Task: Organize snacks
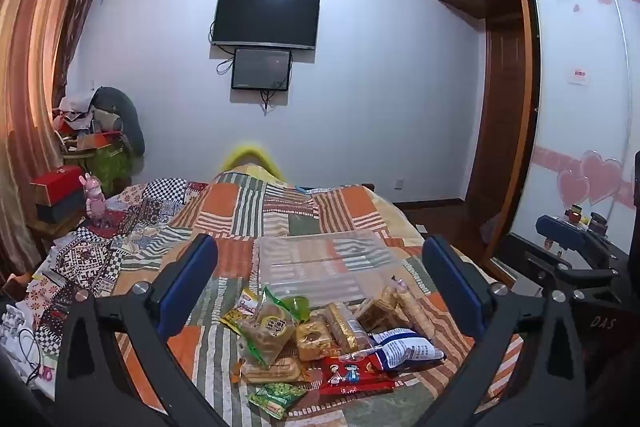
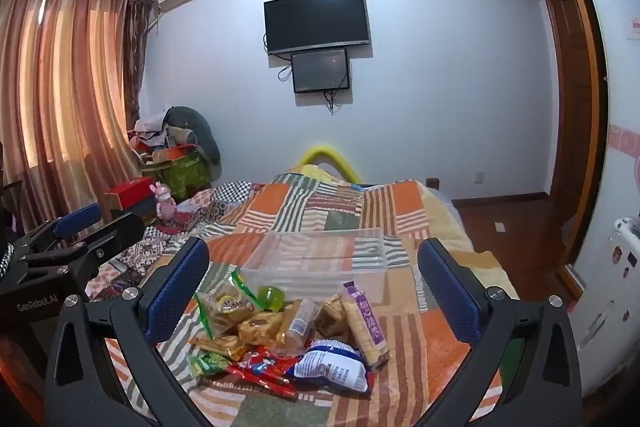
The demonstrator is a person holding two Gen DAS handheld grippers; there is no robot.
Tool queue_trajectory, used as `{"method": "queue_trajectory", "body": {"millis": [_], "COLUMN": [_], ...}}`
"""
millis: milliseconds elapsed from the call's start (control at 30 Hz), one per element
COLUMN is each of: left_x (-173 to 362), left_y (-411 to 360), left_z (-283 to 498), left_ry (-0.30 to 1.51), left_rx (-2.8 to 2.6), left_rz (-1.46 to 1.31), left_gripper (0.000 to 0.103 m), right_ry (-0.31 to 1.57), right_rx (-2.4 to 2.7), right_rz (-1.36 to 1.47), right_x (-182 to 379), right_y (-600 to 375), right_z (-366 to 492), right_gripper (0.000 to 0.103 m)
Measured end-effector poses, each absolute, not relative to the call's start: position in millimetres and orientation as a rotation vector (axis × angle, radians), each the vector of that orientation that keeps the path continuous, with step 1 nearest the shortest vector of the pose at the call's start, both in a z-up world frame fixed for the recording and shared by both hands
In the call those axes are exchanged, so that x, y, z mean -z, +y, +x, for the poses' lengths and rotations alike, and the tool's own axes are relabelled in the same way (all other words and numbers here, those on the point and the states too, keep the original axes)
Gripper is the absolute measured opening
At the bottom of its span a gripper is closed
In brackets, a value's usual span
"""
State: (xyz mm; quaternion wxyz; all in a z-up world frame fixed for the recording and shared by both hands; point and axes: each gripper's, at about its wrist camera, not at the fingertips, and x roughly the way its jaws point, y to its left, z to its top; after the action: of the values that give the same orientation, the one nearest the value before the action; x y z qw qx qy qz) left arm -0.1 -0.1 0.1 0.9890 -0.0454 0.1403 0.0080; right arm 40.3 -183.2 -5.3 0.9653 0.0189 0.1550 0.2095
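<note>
A pile of wrapped snacks (image 1: 320,339) lies on the patchwork bedspread (image 1: 256,211), also in the right wrist view (image 2: 288,335). It holds a blue-white bag (image 1: 408,347), a red packet (image 1: 352,375), green packets (image 1: 276,397) and golden pastries (image 1: 312,337). A clear plastic box (image 1: 324,267) sits empty just behind the pile, also in the right wrist view (image 2: 320,259). My left gripper (image 1: 320,287) is open above the pile and holds nothing. My right gripper (image 2: 314,287) is open above the pile and holds nothing.
The bed's right edge drops to a wooden floor (image 2: 516,227) beside a wardrobe (image 1: 500,107). Boxes and clutter (image 1: 92,147) stand at the far left by curtains (image 2: 60,87). A pink toy (image 1: 94,199) stands on the bed's left side. Loose items (image 1: 28,319) lie at left.
</note>
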Motion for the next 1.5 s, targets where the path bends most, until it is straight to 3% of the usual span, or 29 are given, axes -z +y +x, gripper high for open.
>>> {"method": "queue_trajectory", "body": {"millis": [1500], "left_x": [6], "left_y": [-7], "left_z": [3], "left_ry": [0.267], "left_rx": [-0.014], "left_rz": [-0.063], "left_gripper": [0.103], "right_ry": [0.304], "right_rx": [-0.435], "right_rz": [0.045], "right_x": [1], "right_y": [-185], "right_z": [37], "right_gripper": [0.103]}}
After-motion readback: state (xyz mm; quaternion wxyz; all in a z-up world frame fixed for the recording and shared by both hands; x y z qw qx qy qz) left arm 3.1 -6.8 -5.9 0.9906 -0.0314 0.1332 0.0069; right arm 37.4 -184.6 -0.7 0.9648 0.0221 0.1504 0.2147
